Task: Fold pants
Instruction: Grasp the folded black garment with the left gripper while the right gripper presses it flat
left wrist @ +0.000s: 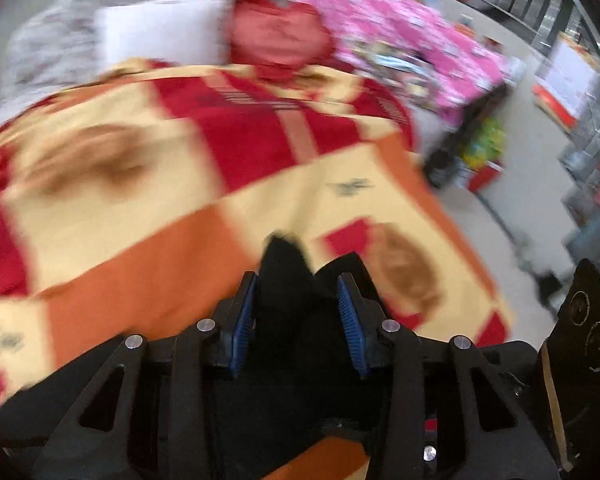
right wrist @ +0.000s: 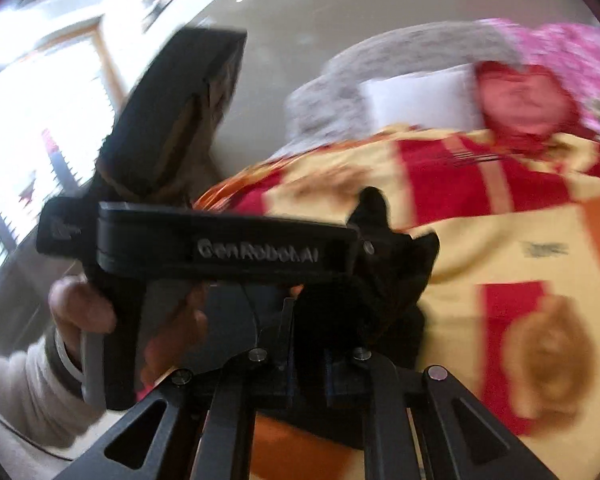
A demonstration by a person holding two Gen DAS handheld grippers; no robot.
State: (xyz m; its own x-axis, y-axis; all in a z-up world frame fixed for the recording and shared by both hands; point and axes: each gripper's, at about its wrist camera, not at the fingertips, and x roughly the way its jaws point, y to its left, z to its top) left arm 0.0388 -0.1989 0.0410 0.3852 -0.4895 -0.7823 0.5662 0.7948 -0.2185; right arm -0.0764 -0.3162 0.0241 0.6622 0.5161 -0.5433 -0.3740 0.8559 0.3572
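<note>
The black pants [left wrist: 286, 256] bunch up between the blue pads of my left gripper [left wrist: 297, 280], which is shut on a thick fold of them, lifted above a red, cream and orange blanket [left wrist: 180, 168]. In the right wrist view my right gripper [right wrist: 309, 364] is shut on another part of the black pants [right wrist: 364, 312], its pads close together. Just ahead of it the left gripper [right wrist: 380, 236] is seen from the side, held by a hand [right wrist: 80, 308] in a pale sleeve. Both views are blurred.
The blanket covers a bed. At its far end lie a white pillow [left wrist: 160, 36], a red cushion [left wrist: 276, 36] and a pink quilt [left wrist: 400, 32]. Metal shelving [left wrist: 580, 80] stands beyond the floor on the right. A bright window [right wrist: 40, 120] is at the left.
</note>
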